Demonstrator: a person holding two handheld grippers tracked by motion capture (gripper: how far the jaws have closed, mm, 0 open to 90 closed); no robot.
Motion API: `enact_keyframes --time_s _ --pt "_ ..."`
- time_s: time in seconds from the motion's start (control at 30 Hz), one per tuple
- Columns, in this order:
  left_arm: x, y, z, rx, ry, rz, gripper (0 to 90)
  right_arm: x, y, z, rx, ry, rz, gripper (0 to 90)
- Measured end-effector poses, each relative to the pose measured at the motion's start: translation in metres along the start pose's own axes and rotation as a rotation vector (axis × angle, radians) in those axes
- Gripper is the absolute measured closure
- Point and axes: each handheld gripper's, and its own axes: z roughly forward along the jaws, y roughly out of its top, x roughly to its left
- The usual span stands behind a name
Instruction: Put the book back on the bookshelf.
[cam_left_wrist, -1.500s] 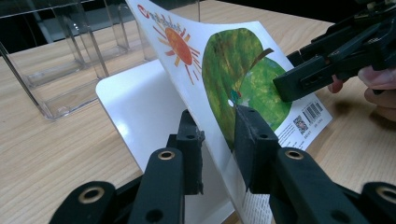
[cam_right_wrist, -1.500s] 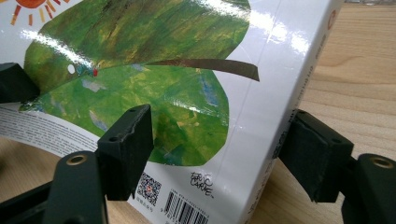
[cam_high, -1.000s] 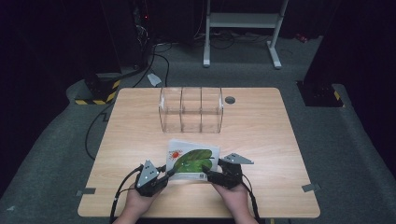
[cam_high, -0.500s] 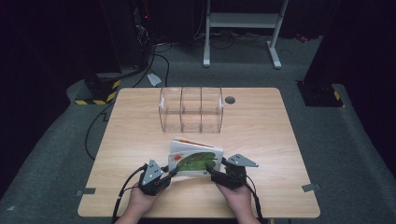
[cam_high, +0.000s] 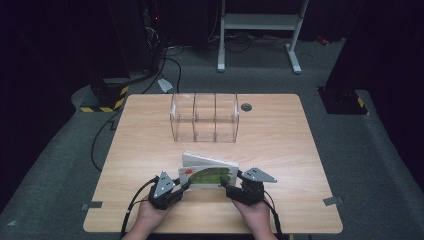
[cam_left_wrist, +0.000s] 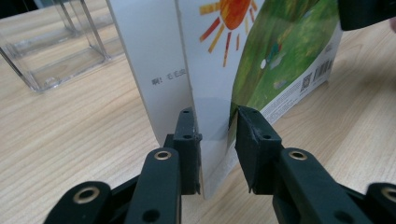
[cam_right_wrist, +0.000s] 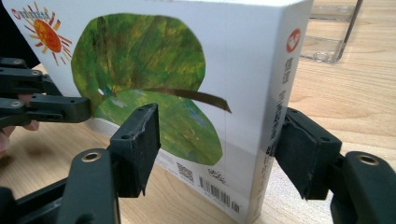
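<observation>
**Desk:** What's in front of you, big things first?

**Me:** I see the table (cam_high: 280, 130), pale wood. Toward its far side stands a clear organizer (cam_high: 204, 118) with three slots, all empty as far as I can tell. Near my edge is the book (cam_high: 208, 175), a picture book with a sun and a green shape on its cover, standing up on its lower edge and slightly fanned open.

**Desk:** And your tools?

**Me:** The left gripper (cam_high: 181, 187) pinches the open edge of the cover; in its own view the jaws stand a little apart with the thin board between them, one jaw touching it, so I judge it grasping the book (cam_left_wrist: 261, 60). The right gripper (cam_high: 227, 186) straddles the spine end. Its jaws are spread wide around the book (cam_right_wrist: 154, 79), and I can't tell whether the pads actually press.

**Desk:** Which step is this?

**Me:** I judge I'm standing the book up, ready to carry it to the organizer. Next I need both jaws firm, then a level lift forward and a clean drop into one slot, spine kept upright.

**Desk:** Do the views differ?

**Me:** The left gripper view shows a white inner page with small print; the right gripper view shows the barcode and spine lettering. From above I get the gap between book and organizer.
</observation>
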Motion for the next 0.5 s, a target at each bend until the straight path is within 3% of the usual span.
enact_keyframes --time_s 0.43,0.5 --pt "0.002 -0.005 0.004 0.019 0.016 -0.023 64.9 0.002 0.000 -0.009 -0.038 0.008 -0.037 33.2" --pt "0.004 -0.006 0.003 0.021 0.020 -0.036 60.8 0.001 0.000 -0.010 -0.041 0.008 -0.043 31.9"
